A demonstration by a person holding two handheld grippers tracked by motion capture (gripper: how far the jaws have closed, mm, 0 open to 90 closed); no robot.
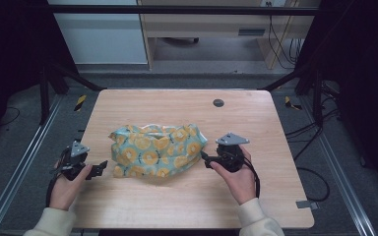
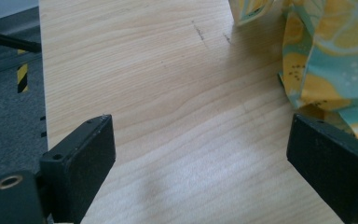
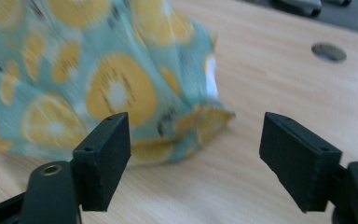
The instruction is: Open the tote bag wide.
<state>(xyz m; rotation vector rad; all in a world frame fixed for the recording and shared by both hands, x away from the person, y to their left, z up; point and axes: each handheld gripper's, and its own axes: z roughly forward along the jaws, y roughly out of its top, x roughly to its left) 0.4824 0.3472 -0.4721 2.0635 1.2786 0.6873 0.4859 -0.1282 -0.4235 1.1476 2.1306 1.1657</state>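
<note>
While the lemon-print cloth (image 1: 156, 150) lies crumpled mid-desk (image 1: 187, 206), nothing looks done yet | your left hand-held gripper (image 1: 96, 170) is spread, empty, just beside the cloth's left edge | your right hand-held gripper (image 1: 205, 160) is spread, empty, near its right corner | left: grasp, straighten | folds hide the cloth's shape.

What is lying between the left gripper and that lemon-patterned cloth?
Nothing: the high view shows bare table between the left gripper and the cloth.
</note>
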